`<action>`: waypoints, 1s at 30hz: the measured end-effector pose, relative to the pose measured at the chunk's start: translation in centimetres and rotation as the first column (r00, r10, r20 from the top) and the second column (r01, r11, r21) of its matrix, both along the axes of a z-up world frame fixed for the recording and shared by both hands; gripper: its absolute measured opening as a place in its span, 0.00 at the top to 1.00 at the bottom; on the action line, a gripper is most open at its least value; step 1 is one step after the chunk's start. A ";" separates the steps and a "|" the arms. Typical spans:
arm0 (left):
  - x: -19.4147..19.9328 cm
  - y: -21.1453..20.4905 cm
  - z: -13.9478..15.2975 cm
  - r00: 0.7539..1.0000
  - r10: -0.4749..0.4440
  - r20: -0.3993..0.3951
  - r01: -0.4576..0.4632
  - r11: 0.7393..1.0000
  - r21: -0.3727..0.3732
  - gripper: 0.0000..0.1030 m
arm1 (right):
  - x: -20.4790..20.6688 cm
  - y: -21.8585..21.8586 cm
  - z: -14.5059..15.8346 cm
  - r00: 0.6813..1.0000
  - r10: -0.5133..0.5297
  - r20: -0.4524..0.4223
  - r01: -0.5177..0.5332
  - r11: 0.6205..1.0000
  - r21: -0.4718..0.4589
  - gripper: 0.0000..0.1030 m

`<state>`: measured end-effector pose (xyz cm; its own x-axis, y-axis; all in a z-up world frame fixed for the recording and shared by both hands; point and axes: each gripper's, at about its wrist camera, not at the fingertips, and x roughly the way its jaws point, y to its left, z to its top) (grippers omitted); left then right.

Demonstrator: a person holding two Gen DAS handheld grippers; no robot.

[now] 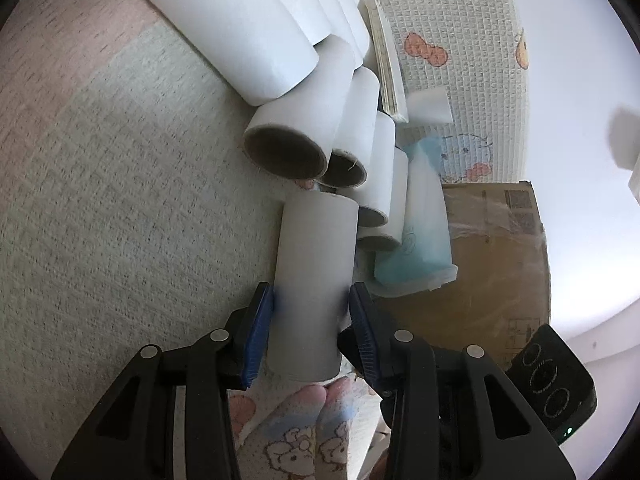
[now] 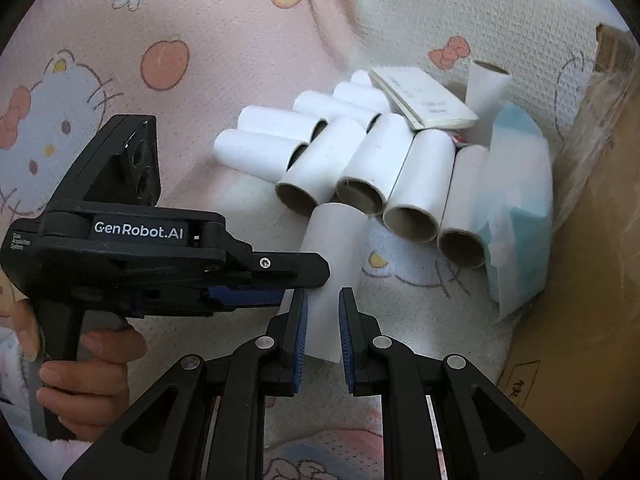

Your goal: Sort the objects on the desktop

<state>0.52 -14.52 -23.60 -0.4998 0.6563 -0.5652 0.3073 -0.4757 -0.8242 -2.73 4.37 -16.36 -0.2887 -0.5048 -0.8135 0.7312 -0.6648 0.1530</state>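
Over the blanket (image 1: pixel 100 200), left tongs (image 1: pixel 310 312), tilted downward, clamp a tube (image 1: pixel 316 264).

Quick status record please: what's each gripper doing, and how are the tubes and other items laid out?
left gripper: shut on one white tube
right gripper: shut, holding nothing
tube pile: white cardboard tubes lying side by side
upright tube: stands behind the pile
booklet: rests on the pile's far end
blue-white pack: between pile and cardboard box
surface: cartoon-print cloth
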 end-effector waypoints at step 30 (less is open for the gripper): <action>-0.6 -0.2 0.6 0.997 -0.073 -0.038 0.067 0.989 -0.133 0.52 | -1.9 -3.8 -3.3 0.990 0.046 0.131 -0.050 0.998 0.028 0.57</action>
